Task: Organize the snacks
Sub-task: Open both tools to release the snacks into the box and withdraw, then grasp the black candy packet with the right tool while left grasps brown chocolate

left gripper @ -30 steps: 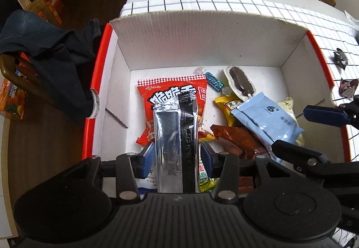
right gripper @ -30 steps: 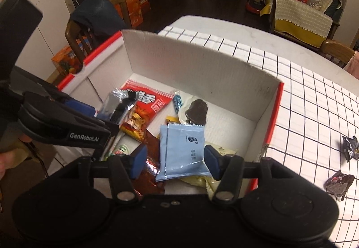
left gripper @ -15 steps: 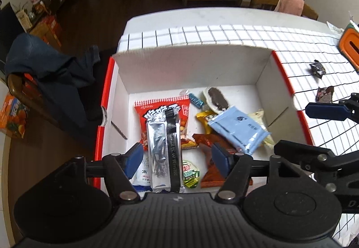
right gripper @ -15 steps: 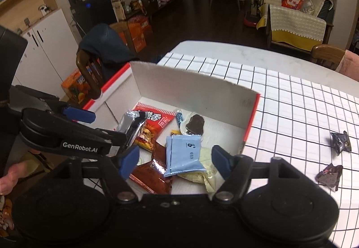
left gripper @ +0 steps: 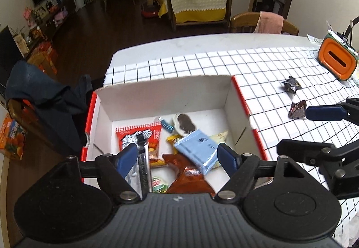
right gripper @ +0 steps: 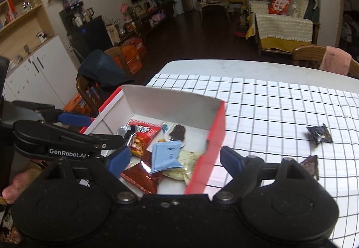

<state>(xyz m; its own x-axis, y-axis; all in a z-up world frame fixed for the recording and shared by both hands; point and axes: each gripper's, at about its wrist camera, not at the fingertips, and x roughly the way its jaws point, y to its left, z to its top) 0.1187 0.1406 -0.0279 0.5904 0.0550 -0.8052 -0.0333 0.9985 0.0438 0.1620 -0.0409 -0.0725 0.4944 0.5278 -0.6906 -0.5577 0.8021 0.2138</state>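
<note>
Left wrist: checkered tablecloth (left gripper: pixel 224 64) (dim room)

At the lower centre of the left wrist view, the long silver foil packet (left gripper: pixel 134 171) is half covered by a blue pad. The brown crinkled wrapper (left gripper: pixel 188 180) runs under the black housing. At the right edge, the orange rounded case (left gripper: pixel 336 62) is cut off. Print on the pale blue pouch (right gripper: pixel 166 156) is too small to read.
</note>
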